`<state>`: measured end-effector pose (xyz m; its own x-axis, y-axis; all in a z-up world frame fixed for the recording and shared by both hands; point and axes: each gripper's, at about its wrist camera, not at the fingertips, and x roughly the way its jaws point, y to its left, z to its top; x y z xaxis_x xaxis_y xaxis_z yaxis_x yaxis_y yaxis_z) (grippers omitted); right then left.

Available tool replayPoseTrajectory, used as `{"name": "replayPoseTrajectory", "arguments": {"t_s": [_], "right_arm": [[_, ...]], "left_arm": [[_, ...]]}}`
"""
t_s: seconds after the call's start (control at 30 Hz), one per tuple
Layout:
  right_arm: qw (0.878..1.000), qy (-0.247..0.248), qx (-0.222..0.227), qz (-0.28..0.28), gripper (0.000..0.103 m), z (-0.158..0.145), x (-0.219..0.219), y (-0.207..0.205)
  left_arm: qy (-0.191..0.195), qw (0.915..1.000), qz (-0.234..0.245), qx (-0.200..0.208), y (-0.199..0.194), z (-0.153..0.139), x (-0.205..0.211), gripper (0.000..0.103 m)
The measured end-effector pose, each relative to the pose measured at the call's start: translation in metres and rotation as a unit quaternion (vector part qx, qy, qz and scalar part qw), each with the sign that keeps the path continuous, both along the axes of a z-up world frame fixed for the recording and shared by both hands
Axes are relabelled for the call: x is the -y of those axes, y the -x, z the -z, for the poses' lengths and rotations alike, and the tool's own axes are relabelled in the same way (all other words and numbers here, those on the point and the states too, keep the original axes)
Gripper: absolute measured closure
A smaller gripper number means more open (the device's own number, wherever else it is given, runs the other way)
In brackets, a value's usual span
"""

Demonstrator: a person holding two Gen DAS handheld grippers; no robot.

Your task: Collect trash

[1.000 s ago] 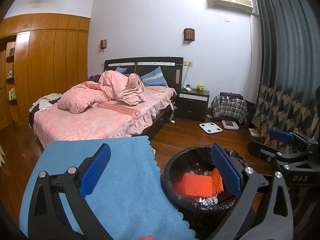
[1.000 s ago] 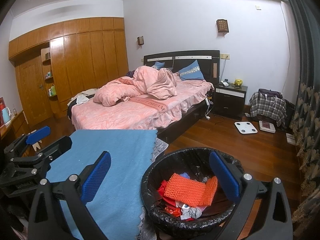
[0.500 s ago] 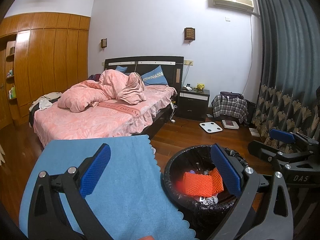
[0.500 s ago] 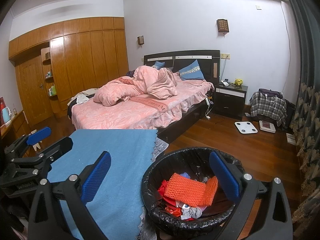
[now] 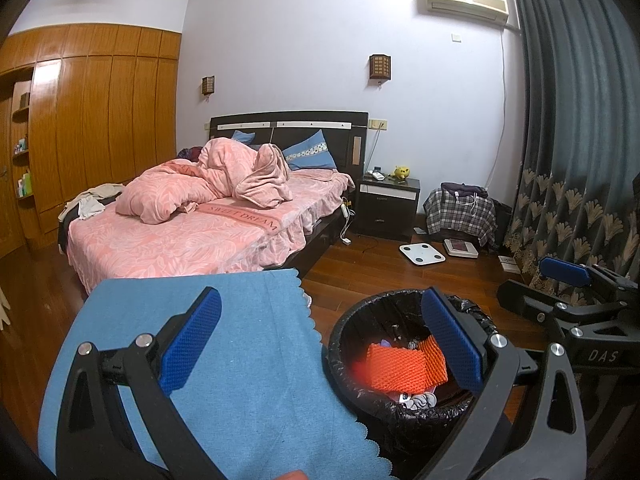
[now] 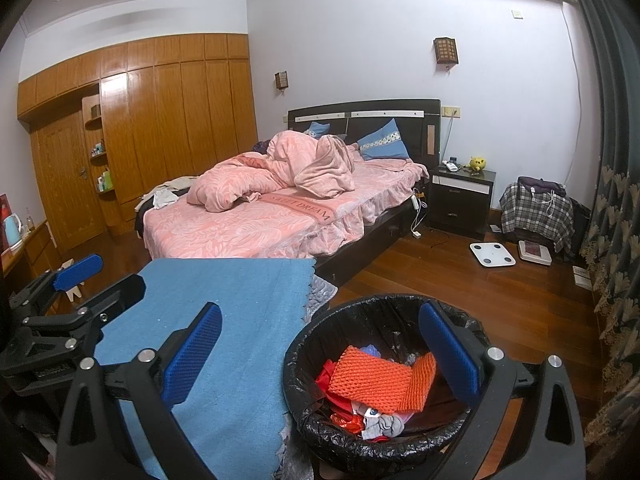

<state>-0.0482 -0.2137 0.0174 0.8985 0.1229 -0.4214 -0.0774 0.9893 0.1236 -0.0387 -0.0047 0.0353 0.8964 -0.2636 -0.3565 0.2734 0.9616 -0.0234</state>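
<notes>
In the left wrist view, the left gripper (image 5: 320, 340) is hanging with its jaws spread wide and nothing between them, its left finger over the blue cloth (image 5: 224, 364) and its right finger over the bin (image 5: 344, 360). The bin is standing on the floor just beside the cloth's scalloped edge, lined with a black bag, and the trash is lying inside it: an orange foam net (image 5: 400, 368) on top and a small crumpled grey-white scrap below it. The right gripper (image 5: 568, 276) is showing at the far right; from here I cannot tell its opening. In the right wrist view, the right gripper (image 6: 320, 348) is likewise gaping wide and empty, straddling the cloth (image 6: 232, 320) and the bin (image 6: 304, 396). The net (image 6: 376, 380) is lying folded over red wrappers and a grey wad, well below the rim. The left gripper (image 6: 76, 276) is sitting at the left edge. The net is looking light, soft and springy, so it should crush easily and is best pinched at a folded edge; the wrappers are probably thin and slippery. The bag itself is looking flimsy and likely to tear, so its bunched rim would be the place to take it.
</notes>
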Motion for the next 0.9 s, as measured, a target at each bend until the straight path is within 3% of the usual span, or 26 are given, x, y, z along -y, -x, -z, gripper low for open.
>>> {"name": "replayPoseTrajectory", "arguments": {"t_s": [0.9], "right_arm": [[1.0,0.0,-0.002,0.0,0.006,-0.0014,-0.0006,-0.0009]], "left_arm": [[0.003,1.0,0.0,-0.004,0.0016,0.0003,-0.0026,0.006]]}}
